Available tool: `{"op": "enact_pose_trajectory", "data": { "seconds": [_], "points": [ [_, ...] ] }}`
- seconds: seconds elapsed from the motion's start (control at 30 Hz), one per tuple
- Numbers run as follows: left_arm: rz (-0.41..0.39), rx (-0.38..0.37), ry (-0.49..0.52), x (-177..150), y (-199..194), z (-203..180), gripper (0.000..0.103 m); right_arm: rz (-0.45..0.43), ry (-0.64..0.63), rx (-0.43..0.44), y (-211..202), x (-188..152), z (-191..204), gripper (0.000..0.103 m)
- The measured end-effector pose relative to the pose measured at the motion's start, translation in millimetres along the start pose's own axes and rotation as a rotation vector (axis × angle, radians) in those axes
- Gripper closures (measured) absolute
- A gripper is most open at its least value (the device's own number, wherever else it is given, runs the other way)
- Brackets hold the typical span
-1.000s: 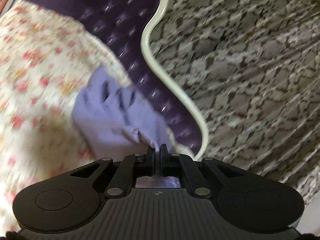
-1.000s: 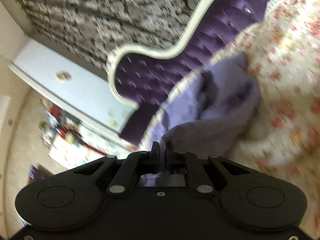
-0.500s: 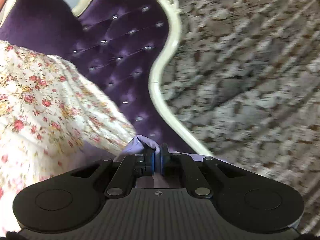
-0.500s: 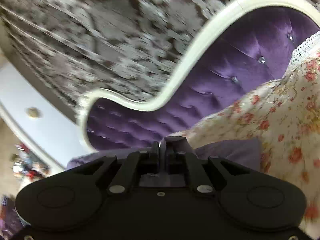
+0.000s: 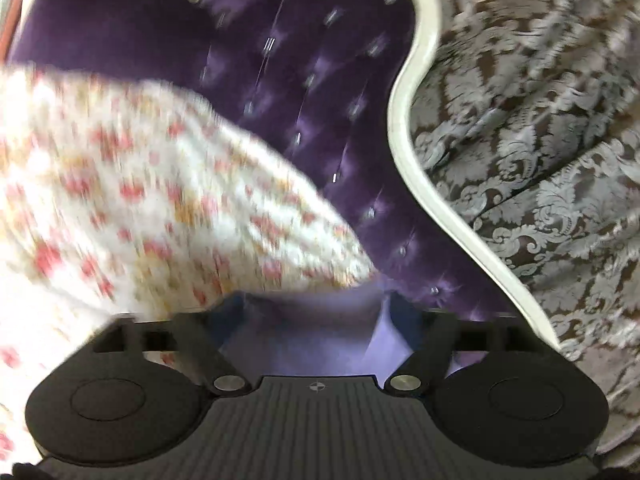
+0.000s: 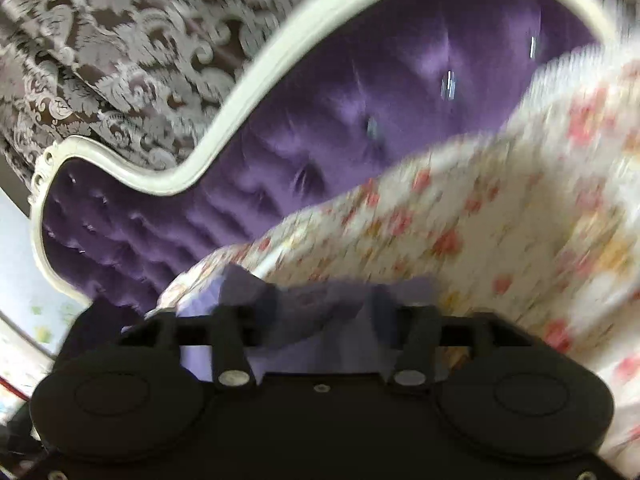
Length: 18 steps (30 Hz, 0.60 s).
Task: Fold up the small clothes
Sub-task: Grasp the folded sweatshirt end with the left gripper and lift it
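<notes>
A small lavender garment [image 5: 316, 336] lies on the floral bedspread [image 5: 120, 208], just under and between the spread fingers of my left gripper [image 5: 316, 308], which is open. In the right wrist view the same lavender garment [image 6: 320, 320] lies bunched between the spread fingers of my right gripper [image 6: 324, 308], also open. Most of the garment is hidden under the gripper bodies. Both views are motion-blurred.
A purple tufted headboard [image 5: 320, 80] with a curved white frame [image 5: 404, 128] stands behind the bed. Grey damask wallpaper [image 5: 540, 120] is beyond it. The headboard [image 6: 380, 100] and floral bedspread [image 6: 500, 220] also show in the right wrist view.
Both grippers were shut on the lavender garment and carried it toward the headboard. Now both have opened and the garment rests on the bedspread between their fingers.
</notes>
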<state>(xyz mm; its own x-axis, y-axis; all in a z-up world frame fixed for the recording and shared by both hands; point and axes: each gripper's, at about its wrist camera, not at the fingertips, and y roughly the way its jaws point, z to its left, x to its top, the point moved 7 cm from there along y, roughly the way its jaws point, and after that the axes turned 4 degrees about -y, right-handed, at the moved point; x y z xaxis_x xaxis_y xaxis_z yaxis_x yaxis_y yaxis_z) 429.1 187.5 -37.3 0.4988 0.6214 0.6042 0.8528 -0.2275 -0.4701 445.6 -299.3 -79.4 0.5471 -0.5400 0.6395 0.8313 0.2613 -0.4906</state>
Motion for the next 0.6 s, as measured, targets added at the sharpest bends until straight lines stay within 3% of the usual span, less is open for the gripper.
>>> {"op": "enact_pose_trajectory", "data": {
  "seconds": [0.17,0.37,0.5,0.6],
  "points": [
    [-0.073,0.069,0.223,0,-31,-49,0.007,-0.105,-0.196,-0.032,-35,10,38,0.038],
    [0.006,0.119,0.592,-65,-1,-119,0.007,-0.015,-0.568,0.034,-27,-45,131,0.038],
    [0.064,0.225,0.839,-109,27,-123,0.007,0.072,-0.715,0.033,-2,-87,156,0.038],
    [0.122,0.363,0.957,-124,49,-90,0.004,0.124,-0.863,-0.062,16,-110,145,0.038]
  ]
}}
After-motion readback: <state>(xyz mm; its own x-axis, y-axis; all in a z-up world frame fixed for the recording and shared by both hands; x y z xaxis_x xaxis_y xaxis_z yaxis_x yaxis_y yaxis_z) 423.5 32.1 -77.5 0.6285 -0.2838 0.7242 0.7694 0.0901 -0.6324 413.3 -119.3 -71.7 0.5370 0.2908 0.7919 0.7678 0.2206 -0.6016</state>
